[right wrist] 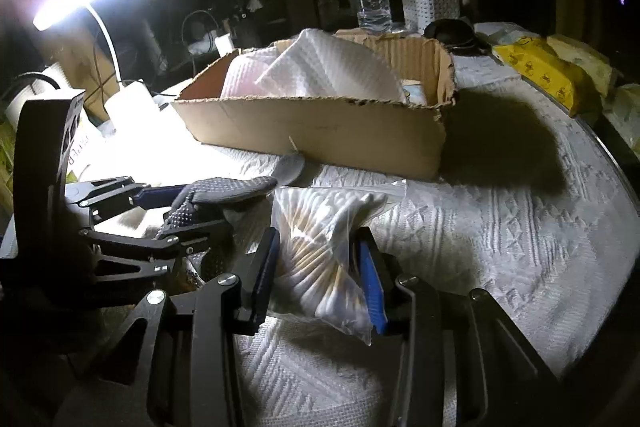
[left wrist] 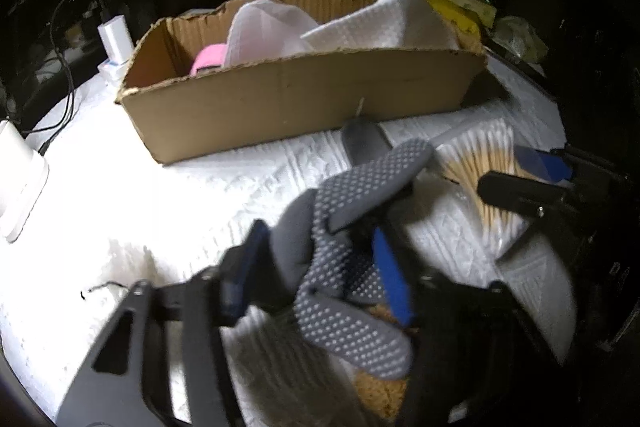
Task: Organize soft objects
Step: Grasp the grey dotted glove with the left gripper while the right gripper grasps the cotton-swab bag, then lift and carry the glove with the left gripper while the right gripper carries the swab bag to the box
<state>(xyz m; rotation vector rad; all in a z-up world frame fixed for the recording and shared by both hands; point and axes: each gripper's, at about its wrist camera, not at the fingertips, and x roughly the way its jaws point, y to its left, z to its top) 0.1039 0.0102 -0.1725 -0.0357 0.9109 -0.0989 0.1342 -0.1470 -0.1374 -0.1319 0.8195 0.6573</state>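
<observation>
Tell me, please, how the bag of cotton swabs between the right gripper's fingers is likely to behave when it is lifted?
The bag of cotton swabs will probably sag and crumple, since its clear film already wrinkles. It looks light, being filled only with thin sticks. The glossy plastic may slip between the right gripper, whose pads press its sides.

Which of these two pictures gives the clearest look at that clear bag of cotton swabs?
The right wrist view. There the bag of cotton swabs sits sharp and nearly whole between the right gripper fingers. In the left wrist view it is blurred and partly hidden behind the grey dotted glove that the left gripper has.
</observation>
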